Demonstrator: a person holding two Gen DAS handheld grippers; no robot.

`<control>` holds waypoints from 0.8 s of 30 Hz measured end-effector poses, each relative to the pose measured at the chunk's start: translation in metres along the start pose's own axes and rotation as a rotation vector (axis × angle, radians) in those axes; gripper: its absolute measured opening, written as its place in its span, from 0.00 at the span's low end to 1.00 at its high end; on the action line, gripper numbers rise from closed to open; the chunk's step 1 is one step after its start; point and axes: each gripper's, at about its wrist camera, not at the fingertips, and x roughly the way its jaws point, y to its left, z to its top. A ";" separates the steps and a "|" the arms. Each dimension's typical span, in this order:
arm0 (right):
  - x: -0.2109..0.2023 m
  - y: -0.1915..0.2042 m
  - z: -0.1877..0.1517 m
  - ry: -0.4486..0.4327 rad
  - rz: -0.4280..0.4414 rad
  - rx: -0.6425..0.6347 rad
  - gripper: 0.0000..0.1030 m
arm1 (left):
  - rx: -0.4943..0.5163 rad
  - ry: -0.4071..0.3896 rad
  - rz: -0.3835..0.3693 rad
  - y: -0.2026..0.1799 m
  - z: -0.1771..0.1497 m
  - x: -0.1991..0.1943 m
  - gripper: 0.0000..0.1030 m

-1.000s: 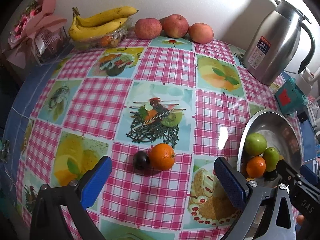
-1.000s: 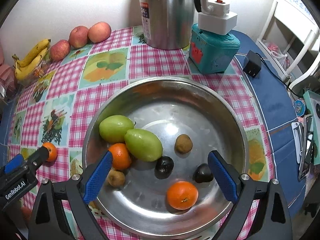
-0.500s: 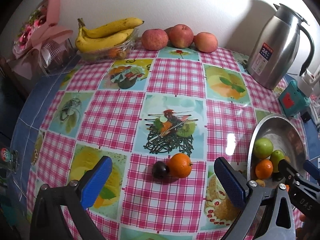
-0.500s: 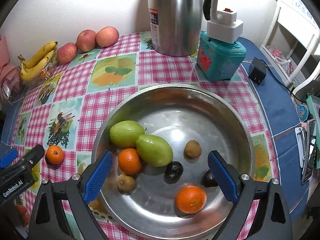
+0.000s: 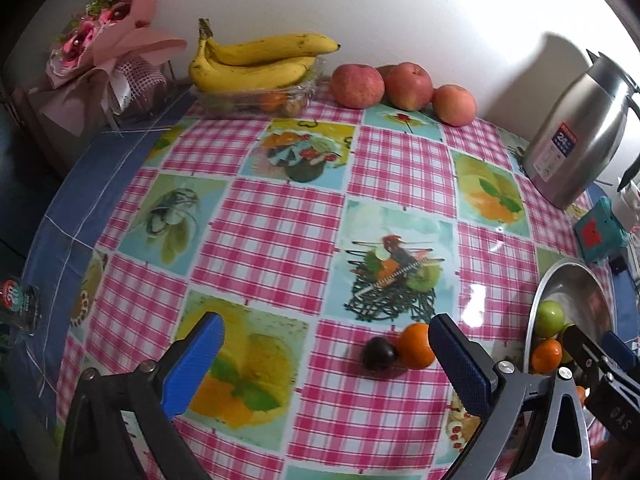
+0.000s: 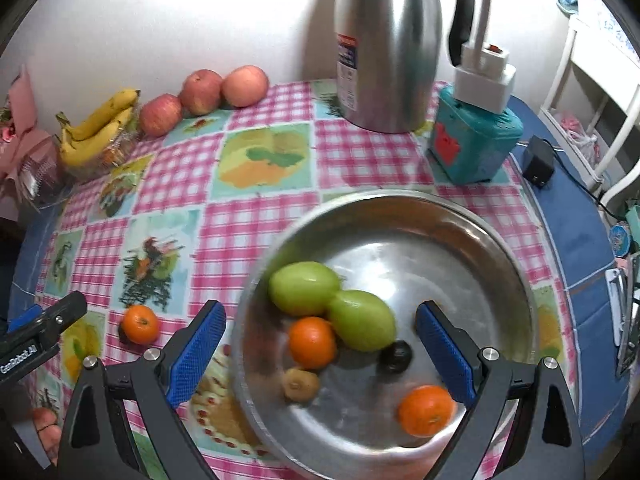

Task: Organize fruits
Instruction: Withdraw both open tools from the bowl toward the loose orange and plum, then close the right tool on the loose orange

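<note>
1. Our left gripper (image 5: 326, 360) hangs over the tablecloth (image 5: 276, 232) with its blue pads spread wide and nothing between them.
2. An orange (image 5: 416, 346) and a dark plum (image 5: 379, 354) lie touching on the cloth, the plum at 9 o'clock of the orange. Both sit just inside the right pad of our left gripper, toward 3 o'clock of its gap.
3. Our right gripper (image 6: 320, 356) hangs released over the steel bowl (image 6: 504, 248), holding nothing.
4. In the bowl we see 2 green fruits (image 6: 304, 288) touching, an orange fruit (image 6: 312, 342) at 6 o'clock of them, a kiwi (image 6: 300, 384) below that, a dark fruit (image 6: 396, 356) near the centre, and another orange fruit (image 6: 426, 410) at 5 o'clock. This part of the view is blurred.
5. Along the wall at 12 o'clock stand bananas (image 5: 256, 64) on a clear tray and 3 apples (image 5: 408, 86) in a row.
6. A steel jug (image 6: 384, 44) stands at 12 o'clock of the bowl, with a teal box (image 6: 476, 148) at 1 o'clock.
7. A pink bouquet (image 5: 100, 52) sits at 10 o'clock in the left view.
</note>
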 end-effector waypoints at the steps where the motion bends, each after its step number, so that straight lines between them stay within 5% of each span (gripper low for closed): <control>1: 0.000 0.005 0.001 -0.002 0.013 -0.007 0.93 | -0.005 -0.001 0.000 0.004 0.001 0.000 1.00; 12: 0.000 0.063 0.001 0.007 0.168 -0.089 0.93 | -0.095 -0.011 -0.037 0.036 0.007 -0.002 1.00; 24: 0.023 0.091 -0.006 0.065 0.219 -0.129 0.93 | -0.096 0.067 -0.061 0.040 0.006 0.018 1.00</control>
